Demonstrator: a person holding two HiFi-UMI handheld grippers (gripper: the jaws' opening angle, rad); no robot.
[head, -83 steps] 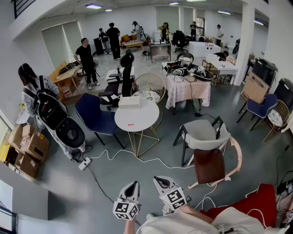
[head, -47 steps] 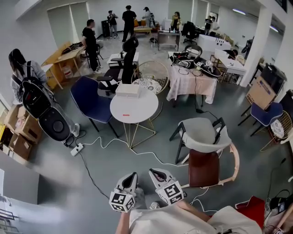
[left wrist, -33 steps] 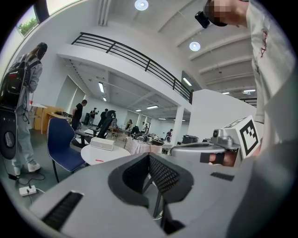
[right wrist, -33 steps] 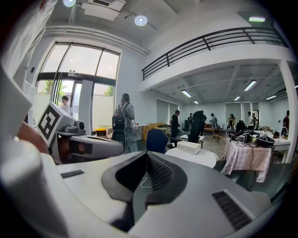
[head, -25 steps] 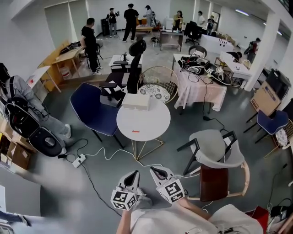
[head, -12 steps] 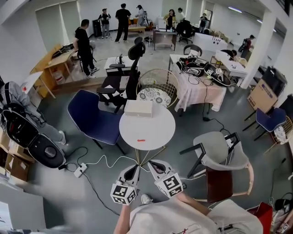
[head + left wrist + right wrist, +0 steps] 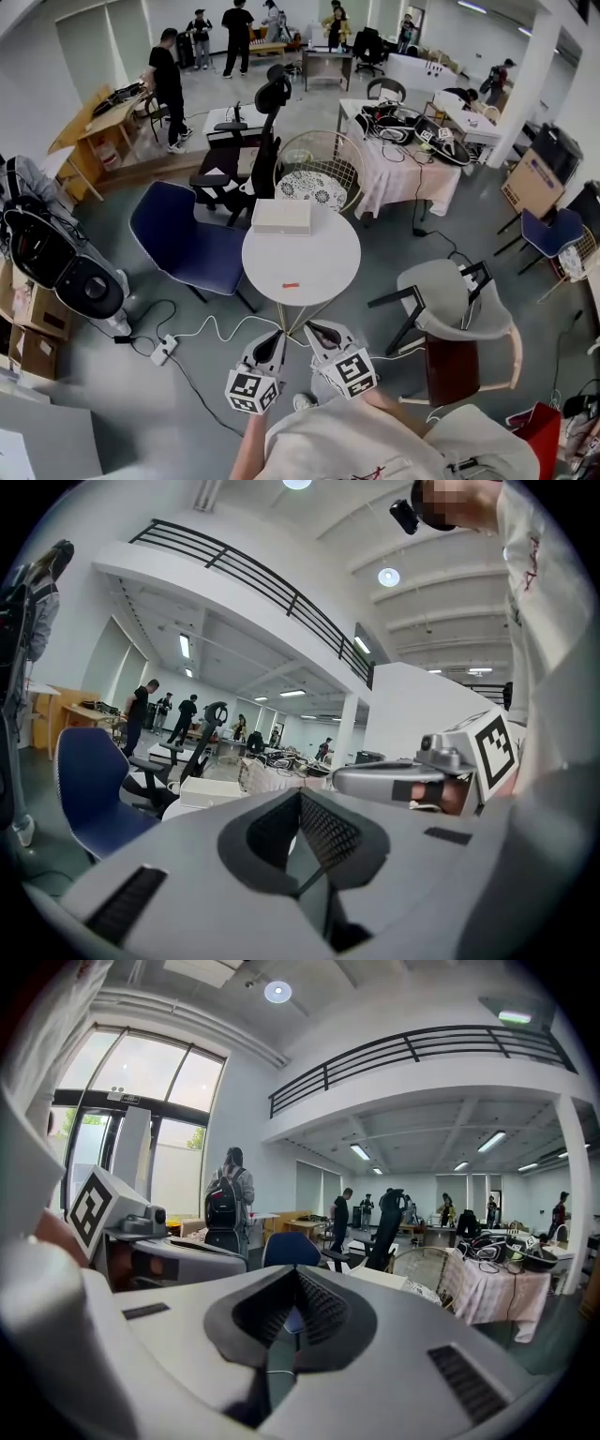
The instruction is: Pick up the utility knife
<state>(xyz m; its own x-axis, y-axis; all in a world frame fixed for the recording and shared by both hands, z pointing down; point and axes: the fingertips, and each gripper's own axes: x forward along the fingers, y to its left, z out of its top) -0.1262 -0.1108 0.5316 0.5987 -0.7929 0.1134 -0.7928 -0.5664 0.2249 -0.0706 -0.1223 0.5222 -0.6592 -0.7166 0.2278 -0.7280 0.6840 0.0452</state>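
Both grippers have closed in on the round white table (image 7: 339, 251), now just short of its near edge.
Left gripper (image 7: 277, 337) and right gripper (image 7: 316, 330): jaws pressed together, empty. The utility knife (image 7: 291, 285) lies on the table's near half.

The grey plastic left gripper (image 7: 300, 797) shows jaws closed together. Beyond them stand a blue padded chair (image 7: 89, 789) and a flat white box (image 7: 214, 790), with the grey right gripper (image 7: 343, 780) alongside.
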